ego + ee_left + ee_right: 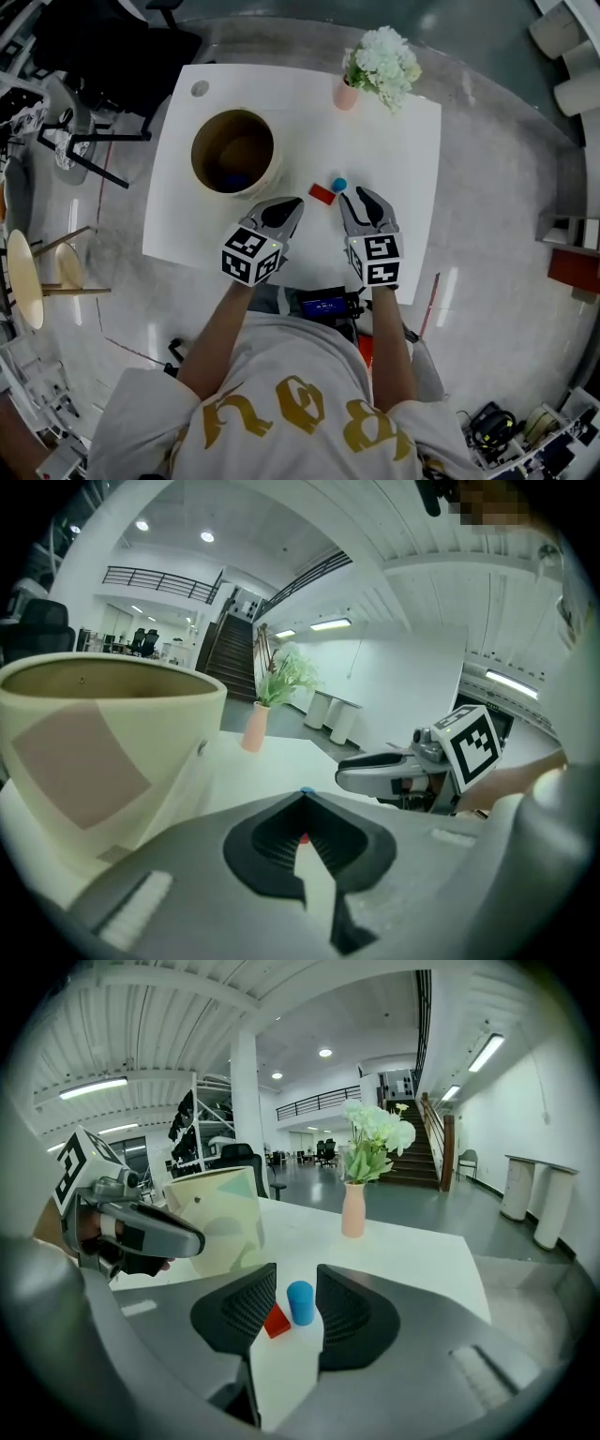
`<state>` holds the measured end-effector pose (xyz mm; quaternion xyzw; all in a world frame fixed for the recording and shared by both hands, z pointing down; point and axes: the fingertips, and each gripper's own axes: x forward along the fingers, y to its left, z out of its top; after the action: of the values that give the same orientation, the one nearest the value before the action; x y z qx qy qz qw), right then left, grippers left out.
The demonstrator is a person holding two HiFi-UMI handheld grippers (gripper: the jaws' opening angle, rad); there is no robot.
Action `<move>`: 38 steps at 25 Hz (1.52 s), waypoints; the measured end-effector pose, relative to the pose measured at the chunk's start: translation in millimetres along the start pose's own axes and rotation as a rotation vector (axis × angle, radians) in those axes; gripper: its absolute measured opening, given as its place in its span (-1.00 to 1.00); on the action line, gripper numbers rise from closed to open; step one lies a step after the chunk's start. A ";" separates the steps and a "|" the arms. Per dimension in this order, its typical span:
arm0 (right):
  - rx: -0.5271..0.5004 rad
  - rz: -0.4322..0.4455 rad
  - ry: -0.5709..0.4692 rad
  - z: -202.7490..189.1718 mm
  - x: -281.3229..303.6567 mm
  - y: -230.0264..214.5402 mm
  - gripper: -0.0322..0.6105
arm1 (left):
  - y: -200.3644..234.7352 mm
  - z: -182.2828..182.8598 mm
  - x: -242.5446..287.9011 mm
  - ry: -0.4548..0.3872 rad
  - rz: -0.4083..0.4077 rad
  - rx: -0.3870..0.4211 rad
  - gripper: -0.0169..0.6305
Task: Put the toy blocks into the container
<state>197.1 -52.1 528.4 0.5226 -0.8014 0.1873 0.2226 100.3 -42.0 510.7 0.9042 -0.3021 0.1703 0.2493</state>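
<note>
While the right gripper [296, 1271] stands with jaws well apart and empty, the small blue cylinder block [300, 1302] and flat red block [276, 1321] lie untouched on the white table [403, 150] just ahead of its tips, right of the round beige container [225, 1213]; the left gripper [302, 797], nearer the container, has its jaws together on nothing.

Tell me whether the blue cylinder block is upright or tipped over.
Upright: the blue cylinder block stands on end on the table, flat top up.

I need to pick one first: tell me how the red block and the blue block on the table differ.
The red block is boxy; the blue block is a round, upright cylinder. Red lies nearer the container; blue sits further from it. Both rest on the table, untouched.
</note>
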 end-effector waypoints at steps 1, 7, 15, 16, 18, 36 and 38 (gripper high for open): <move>-0.014 0.000 0.009 -1.9 3.3 -2.2 -0.42 | 1.1 -2.6 2.5 0.005 0.003 -0.004 -0.95; -0.086 0.036 0.083 -17.4 23.9 -0.3 -0.37 | 8.9 -18.4 12.4 0.047 0.024 -0.031 -0.95; -0.122 0.059 0.142 -40.0 53.1 2.4 -0.26 | 10.9 -31.1 21.2 0.082 0.037 -0.058 -0.95; -0.119 0.057 0.140 -41.2 55.7 2.8 -0.26 | 11.1 -33.0 20.8 0.087 0.039 -0.061 -0.95; -0.115 0.048 0.144 -45.0 59.4 1.8 -0.25 | 10.9 -36.3 22.1 0.094 0.039 -0.065 -0.95; -0.091 0.000 0.060 -48.8 62.7 2.1 -0.43 | 11.6 -38.8 17.7 0.104 0.042 -0.052 -0.95; -0.085 0.008 0.061 -49.1 61.8 3.3 -0.43 | 11.5 -38.6 16.1 0.102 0.044 -0.051 -0.95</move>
<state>180.0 -71.3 603.2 0.5035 -0.8037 0.1696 0.2680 99.2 -36.1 553.7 0.8807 -0.3132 0.2141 0.2836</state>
